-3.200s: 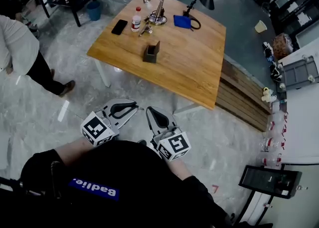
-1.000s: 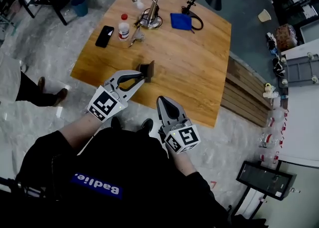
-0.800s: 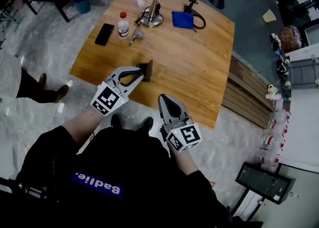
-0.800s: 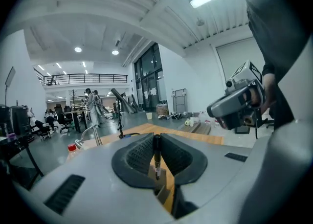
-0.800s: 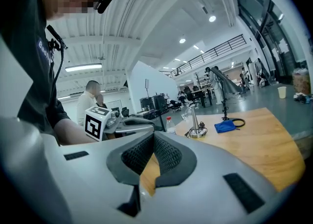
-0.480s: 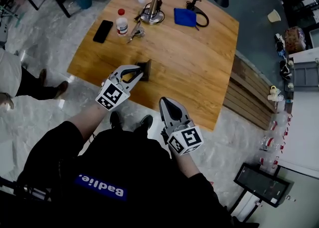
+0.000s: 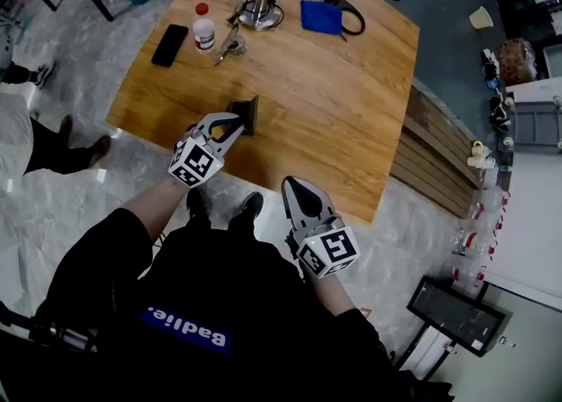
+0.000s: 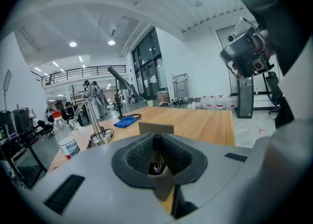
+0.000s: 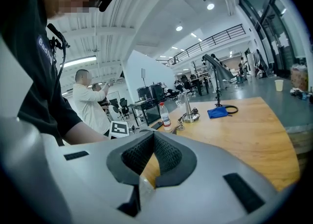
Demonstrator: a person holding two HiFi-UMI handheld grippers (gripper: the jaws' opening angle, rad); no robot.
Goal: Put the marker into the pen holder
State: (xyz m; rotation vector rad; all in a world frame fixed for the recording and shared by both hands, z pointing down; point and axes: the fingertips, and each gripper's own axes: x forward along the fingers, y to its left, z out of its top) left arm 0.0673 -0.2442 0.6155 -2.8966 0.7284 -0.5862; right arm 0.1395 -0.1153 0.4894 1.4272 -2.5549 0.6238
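Plainly, the left claw (image 7: 233, 124) was closed on the marker (image 8: 156, 152), a dark barrel standing upright between the ribbed black pads. A small pale band low on the barrel carried print too small to read. The claw's tips were just at the near side of the pen holder (image 7: 245, 114), a dark open-topped box near the counter's (image 7: 334, 102) near edge, toward its left corner. In the left gripper view the holder's tan wall rose directly behind the marker; whether the two touched could not be told. The right claw (image 7: 293, 187) hung off the counter's near edge, its jaws drawn together with nothing between them. Each claw's cube showed black-and-white square patterns rather than letters. On the person's black shirt (image 7: 219, 304), a blue strip (image 7: 186, 332) carried white letters, upside down in the head view, that seemed to read "Badlie". Toward the counter's far left corner lay a black phone (image 7: 169, 45), a red-capped bottle (image 7: 204, 33) whose label was illegible, and a metal lamp base (image 7: 259, 10). A blue cloth (image 7: 318, 17) lay by the far edge. A second person (image 9: 88, 100) in a white top stood beyond the counter in the right gripper view.
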